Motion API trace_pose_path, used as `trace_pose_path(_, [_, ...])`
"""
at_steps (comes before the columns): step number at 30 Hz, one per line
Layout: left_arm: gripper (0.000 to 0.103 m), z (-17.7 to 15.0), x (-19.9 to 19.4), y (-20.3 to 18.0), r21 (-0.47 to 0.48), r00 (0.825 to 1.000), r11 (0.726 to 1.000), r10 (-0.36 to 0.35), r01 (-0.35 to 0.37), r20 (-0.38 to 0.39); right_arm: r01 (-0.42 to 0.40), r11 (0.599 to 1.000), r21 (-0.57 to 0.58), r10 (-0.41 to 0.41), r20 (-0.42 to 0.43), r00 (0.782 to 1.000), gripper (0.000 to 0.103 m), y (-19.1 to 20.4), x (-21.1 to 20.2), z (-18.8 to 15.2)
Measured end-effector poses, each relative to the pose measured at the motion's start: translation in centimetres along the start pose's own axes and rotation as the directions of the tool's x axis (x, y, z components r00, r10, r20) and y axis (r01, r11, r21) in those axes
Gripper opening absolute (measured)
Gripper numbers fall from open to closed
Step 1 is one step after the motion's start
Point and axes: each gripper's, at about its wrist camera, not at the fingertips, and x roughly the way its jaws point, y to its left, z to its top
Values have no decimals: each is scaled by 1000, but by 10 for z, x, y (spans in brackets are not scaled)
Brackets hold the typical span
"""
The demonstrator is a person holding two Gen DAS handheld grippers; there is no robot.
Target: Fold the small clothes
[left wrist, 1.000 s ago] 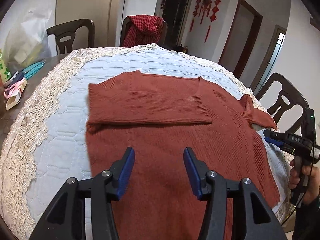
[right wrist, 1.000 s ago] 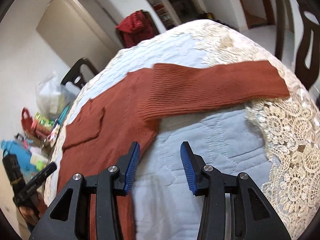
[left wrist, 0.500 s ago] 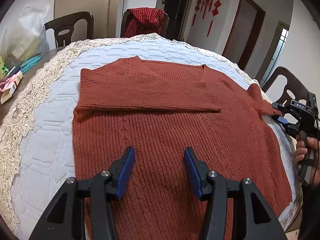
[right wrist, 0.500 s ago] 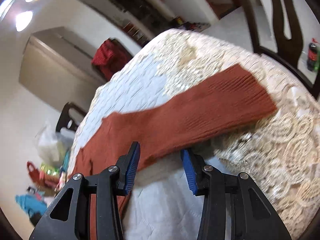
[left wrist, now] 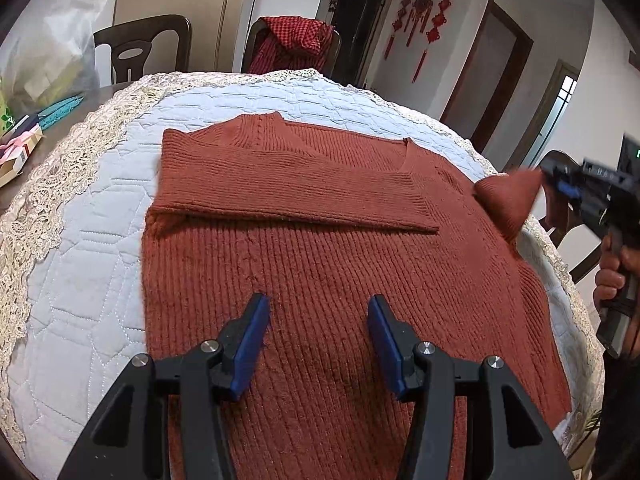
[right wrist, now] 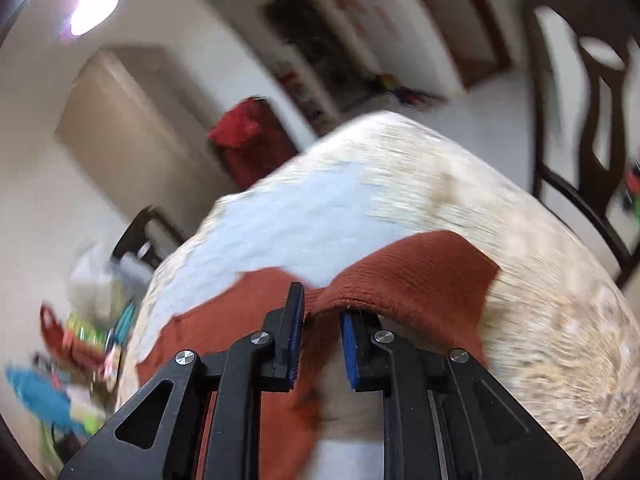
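A rust-red knitted sweater [left wrist: 320,264] lies flat on a quilted white cloth [left wrist: 88,264] on a round table. Its left sleeve [left wrist: 288,188] is folded across the chest. My left gripper [left wrist: 318,336] is open and empty, hovering over the sweater's lower body. My right gripper [left wrist: 560,184] is at the table's right edge, shut on the right sleeve [left wrist: 508,196] and lifting it off the cloth. In the right wrist view the sleeve [right wrist: 412,280] drapes between the narrowed fingers of the right gripper [right wrist: 320,320]; this view is blurred.
Lace trim [left wrist: 52,184] rings the cloth. Dark chairs stand behind [left wrist: 144,48] and to the right [right wrist: 592,128]; one holds a red checked garment [left wrist: 296,40]. A plastic bag and small packages [left wrist: 24,136] lie at the left table edge.
My right gripper moved onto the right sleeve, closed on it and raised it from the table. My left gripper shifted slightly and stayed open over the sweater body.
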Motion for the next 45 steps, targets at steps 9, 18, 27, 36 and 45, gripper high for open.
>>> trace_pose_path(9, [55, 0, -1, 2, -16, 1000, 1000, -14, 14, 4, -264, 901, -344, 151, -321, 935, 41, 107, 45, -68])
trace_pose_path(18, [55, 1, -2, 1, -19, 1000, 1000, -15, 15, 6, -281, 909, -308, 160, -365, 917, 41, 93, 36, -83])
trace_pose_path(27, [57, 1, -2, 1, -13, 1000, 1000, -17, 18, 6, -223, 922, -315, 109, -342, 933, 41, 100, 48, -75])
trace_pose_path(36, [57, 10, -7, -4, 10, 1000, 1000, -1, 1, -12, -264, 879, -398, 54, -468, 882, 16, 125, 96, -108])
trace_pose_path(45, [55, 59, -9, -45, 109, 996, 993, -50, 41, 76, -195, 934, -300, 95, -319, 943, 16, 79, 55, -67])
